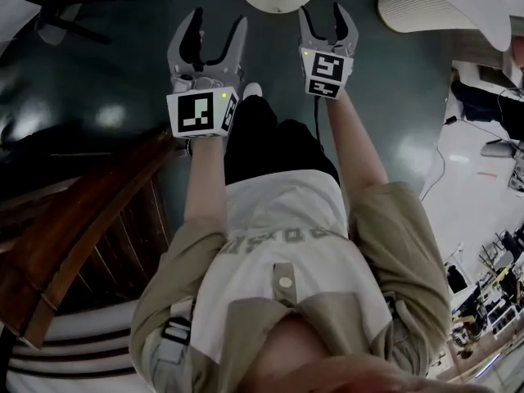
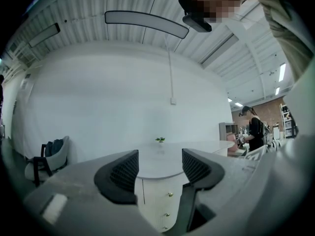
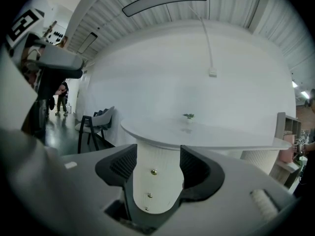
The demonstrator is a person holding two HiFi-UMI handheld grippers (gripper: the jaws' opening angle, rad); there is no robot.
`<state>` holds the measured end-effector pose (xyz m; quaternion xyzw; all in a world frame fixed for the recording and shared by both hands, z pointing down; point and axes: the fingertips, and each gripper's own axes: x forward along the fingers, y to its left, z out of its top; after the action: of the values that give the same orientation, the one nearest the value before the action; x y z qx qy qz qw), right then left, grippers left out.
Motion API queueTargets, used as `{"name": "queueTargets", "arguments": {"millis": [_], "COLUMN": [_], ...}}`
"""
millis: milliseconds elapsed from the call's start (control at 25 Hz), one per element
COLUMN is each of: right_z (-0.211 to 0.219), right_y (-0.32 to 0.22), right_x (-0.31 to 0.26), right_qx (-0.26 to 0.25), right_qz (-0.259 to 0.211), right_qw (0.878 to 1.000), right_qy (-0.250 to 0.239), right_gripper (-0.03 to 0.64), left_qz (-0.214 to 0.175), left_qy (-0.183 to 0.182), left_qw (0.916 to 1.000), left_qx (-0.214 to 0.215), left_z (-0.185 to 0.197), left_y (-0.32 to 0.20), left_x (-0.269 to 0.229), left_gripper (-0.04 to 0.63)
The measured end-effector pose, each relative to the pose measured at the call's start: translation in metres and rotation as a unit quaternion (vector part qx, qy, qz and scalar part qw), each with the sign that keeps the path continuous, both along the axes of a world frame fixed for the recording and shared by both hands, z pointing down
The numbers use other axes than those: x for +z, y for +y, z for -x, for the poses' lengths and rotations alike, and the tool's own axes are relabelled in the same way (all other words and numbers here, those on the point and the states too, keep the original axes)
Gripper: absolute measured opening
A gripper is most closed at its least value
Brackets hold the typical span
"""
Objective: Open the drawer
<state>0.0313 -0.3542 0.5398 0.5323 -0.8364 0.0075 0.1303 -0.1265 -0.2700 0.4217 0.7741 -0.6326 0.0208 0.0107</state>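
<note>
Left gripper (image 2: 160, 162) and right gripper (image 3: 158, 159) stand wide and empty; the drawer (image 3: 162, 181) seems rigid, best pinched at its small, slippery-looking knob (image 3: 154, 171)

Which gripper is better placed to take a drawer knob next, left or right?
Right, probably. The right gripper has its open jaws framing the top knob of the drawer unit, nearly centred. The left gripper, also open and empty, has the knobs lower and off-centre.

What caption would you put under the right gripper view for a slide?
Open right gripper faces the drawer pedestal under a white table, three small knobs showing between its empty jaws.
</note>
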Motion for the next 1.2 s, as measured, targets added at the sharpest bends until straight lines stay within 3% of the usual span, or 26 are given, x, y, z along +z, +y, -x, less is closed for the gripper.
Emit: {"name": "queueTargets", "arguments": {"millis": [560, 1200], "right_z": [0.035, 0.066], "right_y": [-0.077, -0.143], "right_x": [0.145, 0.202], "right_qx": [0.007, 0.027], "right_qz": [0.039, 0.102], "right_qw": [0.999, 0.994], "right_qy": [0.006, 0.028], "right_gripper": [0.259, 0.196], "left_qz": [0.016, 0.043], "left_qy": [0.012, 0.021], "left_qw": [0.9997, 0.9989], "left_qx": [-0.01, -0.003], "left_z": [0.014, 0.03], "left_y": [-0.031, -0.064], "left_x": [0.134, 0.179], "left_gripper": [0.276, 0.276]}}
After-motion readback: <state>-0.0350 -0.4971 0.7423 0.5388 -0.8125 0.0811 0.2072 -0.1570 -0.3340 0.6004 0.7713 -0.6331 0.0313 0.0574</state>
